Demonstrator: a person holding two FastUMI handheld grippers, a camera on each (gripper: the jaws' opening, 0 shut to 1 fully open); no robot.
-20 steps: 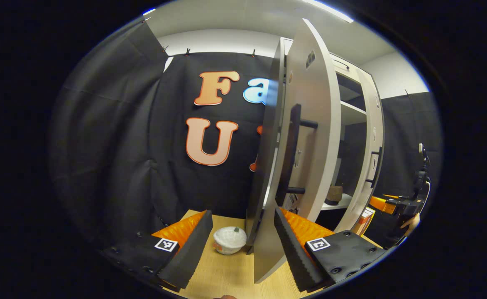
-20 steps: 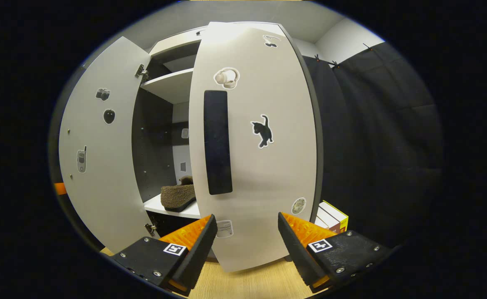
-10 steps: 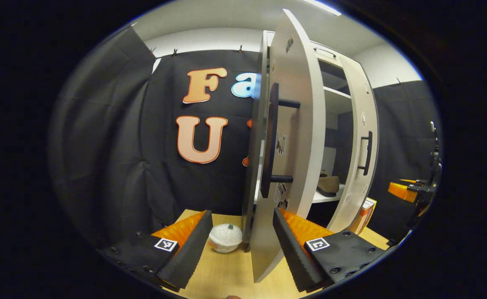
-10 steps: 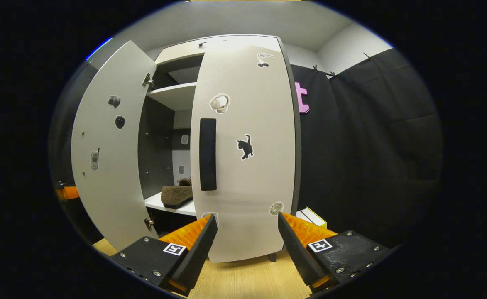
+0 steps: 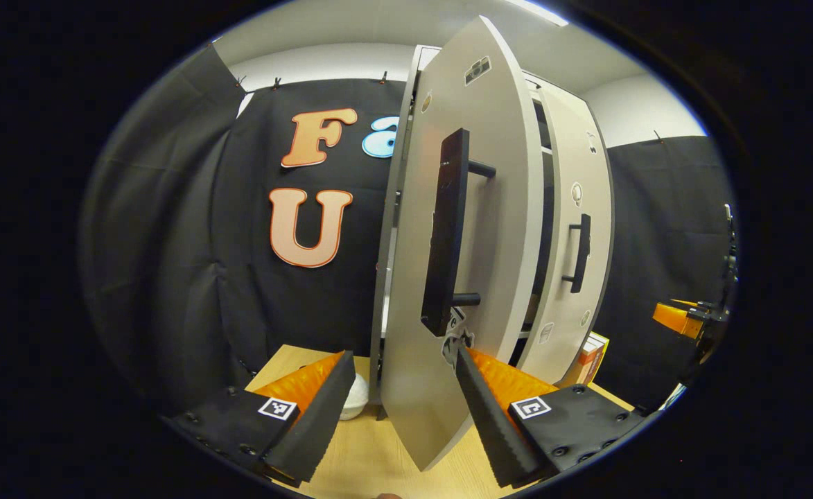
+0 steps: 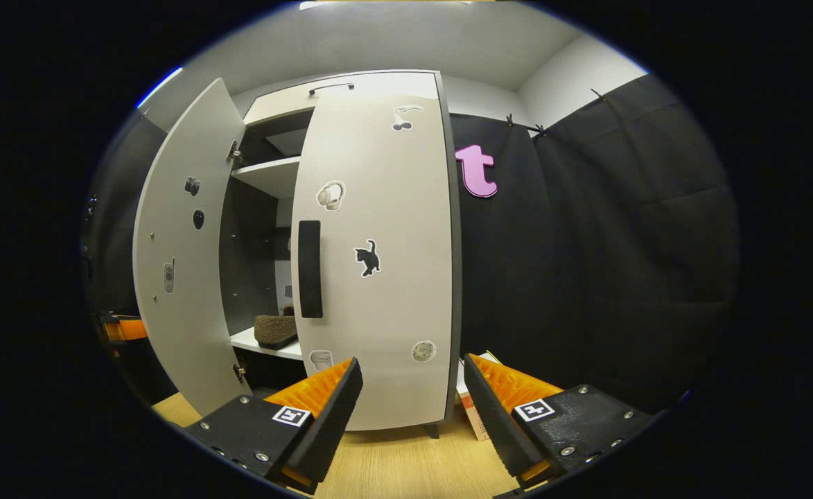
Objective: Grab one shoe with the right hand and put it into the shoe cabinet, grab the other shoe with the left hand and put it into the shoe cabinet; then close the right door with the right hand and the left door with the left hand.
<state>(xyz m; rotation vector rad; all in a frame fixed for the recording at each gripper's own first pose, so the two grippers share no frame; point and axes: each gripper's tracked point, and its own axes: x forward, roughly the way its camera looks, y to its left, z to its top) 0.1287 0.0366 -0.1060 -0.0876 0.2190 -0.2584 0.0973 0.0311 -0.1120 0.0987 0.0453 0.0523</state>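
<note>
The white shoe cabinet [image 6: 351,84] stands on the wooden floor. In the right gripper view its right door [image 6: 385,291], with a black handle [image 6: 309,269], lies flat against the front. The left door [image 6: 184,277] is ajar. A brown shoe [image 6: 274,330] rests on the lower shelf in the gap. My right gripper [image 6: 409,409] is open, a short way back from the right door. In the left gripper view the left door [image 5: 413,360] and its black handle [image 5: 444,229] are close. My left gripper [image 5: 403,409] is open, with the door's lower corner between its fingers.
A white bowl [image 5: 352,398] sits on the floor by the cabinet's left side. A coloured box [image 6: 472,409] leans at the cabinet's right foot. Black cloth walls close in on both sides. The other gripper [image 5: 683,319] hangs far right in the left gripper view.
The left door has swung further toward the cabinet with my left gripper behind it. My right gripper has drawn back from the right door, which now looks smaller and flatter.
</note>
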